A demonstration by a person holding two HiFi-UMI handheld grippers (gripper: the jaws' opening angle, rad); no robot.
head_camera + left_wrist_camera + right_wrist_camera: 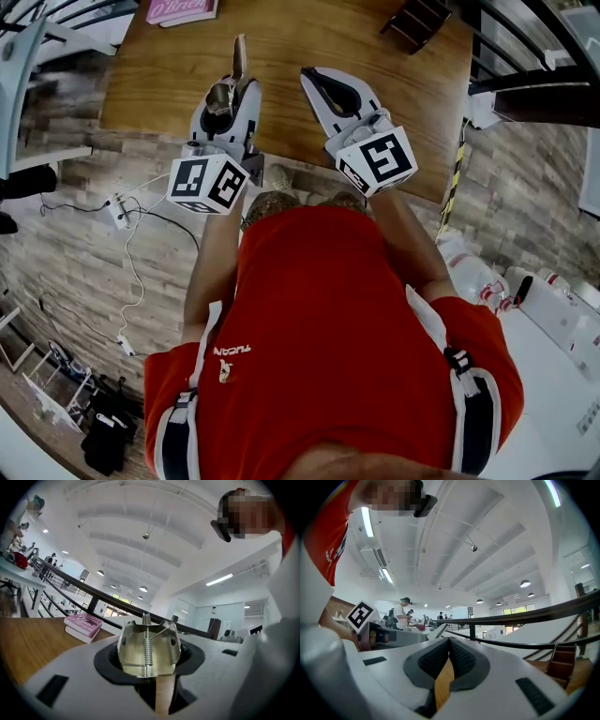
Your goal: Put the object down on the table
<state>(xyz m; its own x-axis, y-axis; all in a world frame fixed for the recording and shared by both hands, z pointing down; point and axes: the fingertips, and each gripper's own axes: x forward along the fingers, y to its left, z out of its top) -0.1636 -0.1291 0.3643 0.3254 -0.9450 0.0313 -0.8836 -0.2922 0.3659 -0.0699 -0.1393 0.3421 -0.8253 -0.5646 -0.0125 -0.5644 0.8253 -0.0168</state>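
At the upper left of the head view a pink book (183,9) lies on the far part of the wooden table (281,103), well apart from both tools.

Right of it, in the upper middle of the frame, the left claw (232,89) is clamped on the task's thing, a metal spring clip (238,58). In the left gripper view the clip (147,641) sits squarely between the dark pads, its coil springs facing the camera and its thin end pointing away over the table. The clip appears to be held above the wood rather than resting on it, though no view shows the gap plainly.

Just beside it to the right, the right claw (312,80) also hangs over the table. Its ribbed pads meet at the tip with nothing between them, so it carries nothing.

At the upper right corner a dark wooden item (417,21) stands on the table, apart from both tools.

The step in hand looks like the carry just ahead of the set-down: the clip is gripped and already over bare wood. The next move likely calls for lowering the left claw until the clip bears on the table, then parting the jaws and drawing back without dragging it.
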